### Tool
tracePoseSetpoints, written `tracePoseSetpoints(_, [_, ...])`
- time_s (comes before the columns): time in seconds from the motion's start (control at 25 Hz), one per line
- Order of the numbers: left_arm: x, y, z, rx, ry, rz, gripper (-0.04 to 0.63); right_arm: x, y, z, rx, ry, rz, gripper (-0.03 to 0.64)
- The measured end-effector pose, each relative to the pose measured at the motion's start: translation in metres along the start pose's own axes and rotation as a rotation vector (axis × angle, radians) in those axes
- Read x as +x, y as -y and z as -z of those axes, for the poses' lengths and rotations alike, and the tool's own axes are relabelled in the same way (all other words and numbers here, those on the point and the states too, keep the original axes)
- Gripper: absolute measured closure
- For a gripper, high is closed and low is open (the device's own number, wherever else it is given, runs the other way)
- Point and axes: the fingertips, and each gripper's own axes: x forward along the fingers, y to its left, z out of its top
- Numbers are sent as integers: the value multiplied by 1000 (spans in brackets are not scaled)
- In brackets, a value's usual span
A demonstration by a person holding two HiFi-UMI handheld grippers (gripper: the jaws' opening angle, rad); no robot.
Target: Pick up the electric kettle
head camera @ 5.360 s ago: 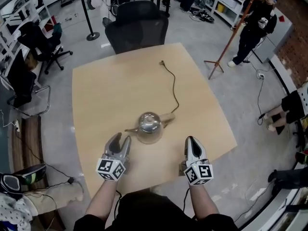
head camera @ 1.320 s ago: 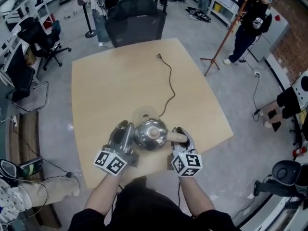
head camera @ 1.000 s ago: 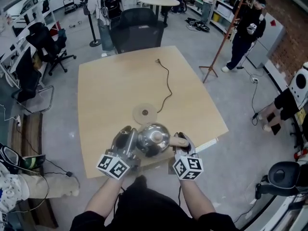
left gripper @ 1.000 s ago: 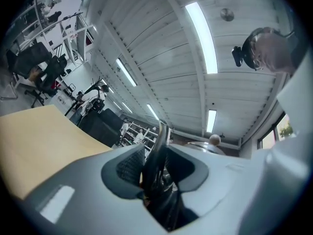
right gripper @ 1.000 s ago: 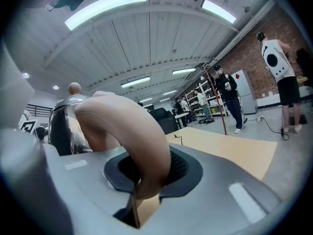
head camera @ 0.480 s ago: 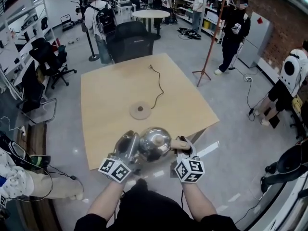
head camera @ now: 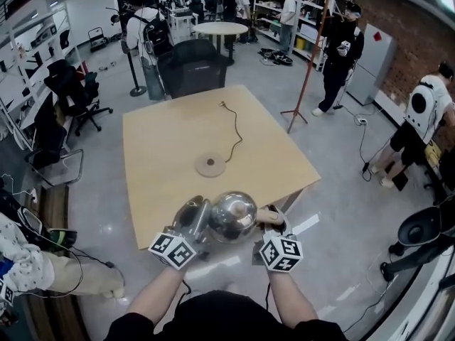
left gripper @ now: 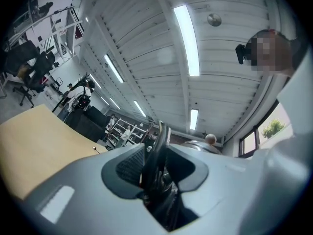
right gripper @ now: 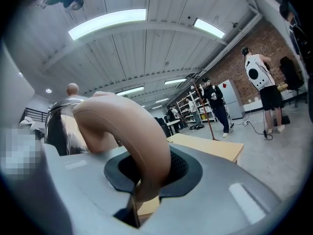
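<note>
The shiny steel electric kettle (head camera: 231, 217) hangs in the air near the table's front edge, held between both grippers. My left gripper (head camera: 196, 217) is shut on its thin metal spout (left gripper: 160, 143). My right gripper (head camera: 271, 219) is shut on the curved tan handle (right gripper: 131, 133). In the right gripper view, the kettle's steel body (right gripper: 59, 126) and lid knob (right gripper: 72, 88) rise behind the handle. The round power base (head camera: 210, 166) lies on the wooden table (head camera: 163, 141), its cord (head camera: 235, 129) trailing toward the far edge.
A black office chair (head camera: 190, 66) stands behind the table. A slanted wooden pole on a stand (head camera: 304, 77) is to the right. Several people stand at the back and at the right, near shelves (head camera: 298, 6). Grey floor surrounds the table.
The kettle has come up off its base and moved toward me with both grippers, from above the table to its front edge. The base stays on the table.
</note>
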Motion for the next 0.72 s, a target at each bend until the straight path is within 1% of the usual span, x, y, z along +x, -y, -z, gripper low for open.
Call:
tracePoseSetpoints(0.2, [-21, -2, -13, -10, 8, 14, 490, -11, -22, 3, -4, 12, 16, 555])
tracePoseSetpoints(0.36, [-32, -5, -18, -26, -3, 27, 491, -20, -35, 8, -9, 8, 37, 555])
tracePoseSetpoints(0.52, [-36, -4, -17, -33, -19, 37, 491, -27, -37, 13, -6, -2, 58, 557])
tracePoseSetpoints(0.72, [-34, -3, -14, -56, -24, 54, 491, -29, -33, 8, -20, 4, 77, 557])
